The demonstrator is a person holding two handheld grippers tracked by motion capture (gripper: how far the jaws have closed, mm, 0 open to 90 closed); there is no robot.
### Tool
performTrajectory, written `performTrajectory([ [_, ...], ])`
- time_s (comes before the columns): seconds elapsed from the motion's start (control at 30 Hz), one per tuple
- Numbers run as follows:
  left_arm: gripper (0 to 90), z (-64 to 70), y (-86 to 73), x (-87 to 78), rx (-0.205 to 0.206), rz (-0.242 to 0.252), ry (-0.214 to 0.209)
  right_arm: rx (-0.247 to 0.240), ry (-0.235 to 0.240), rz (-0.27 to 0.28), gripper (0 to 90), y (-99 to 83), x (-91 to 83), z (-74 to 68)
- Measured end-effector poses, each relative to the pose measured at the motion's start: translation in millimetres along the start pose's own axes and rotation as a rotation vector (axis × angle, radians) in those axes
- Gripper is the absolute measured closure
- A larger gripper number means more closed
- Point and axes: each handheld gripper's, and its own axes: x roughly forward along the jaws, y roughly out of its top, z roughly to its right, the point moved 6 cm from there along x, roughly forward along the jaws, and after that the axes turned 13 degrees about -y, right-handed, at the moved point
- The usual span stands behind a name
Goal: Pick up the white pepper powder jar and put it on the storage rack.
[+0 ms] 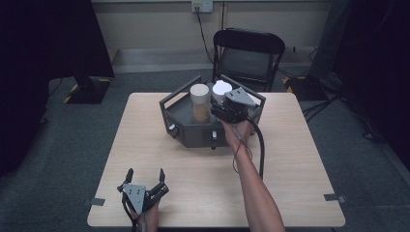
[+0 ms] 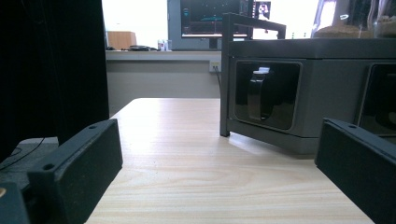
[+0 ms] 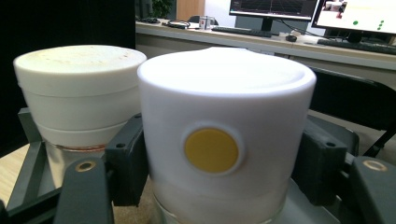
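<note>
A dark grey six-sided rack stands at the table's far middle and holds two jars. The left jar has a cream lid and brown contents. The right jar has a white lid with a yellow dot. My right gripper reaches in over the rack's near right side, and in the right gripper view its jaws press both sides of that white lid. My left gripper rests near the table's front left corner, open and empty. It faces the rack's front wall.
A black folding chair stands behind the table. Tape marks sit at the table's front corners. The rack's front wall carries a recessed knob. Bare wood lies between the left gripper and the rack. A desk with monitors is beyond.
</note>
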Motion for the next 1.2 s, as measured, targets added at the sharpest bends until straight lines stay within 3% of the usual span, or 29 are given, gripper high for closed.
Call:
performTrajectory([
  [0.53, 0.1, 0.0, 0.0, 0.0, 0.0, 0.0, 0.0, 0.003, -0.003, -0.011, 30.3, -8.9, 3.8, -1.8],
  [0.9, 0.1, 0.0, 0.0, 0.0, 0.0, 0.0, 0.0, 0.058, 0.016, -0.011, 30.2, -14.0, 3.2, 7.5],
  [1.2, 0.1, 0.0, 0.0, 0.0, 0.0, 0.0, 0.0, 0.047, 0.016, -0.013, 30.1, -13.4, 1.7, 7.0],
])
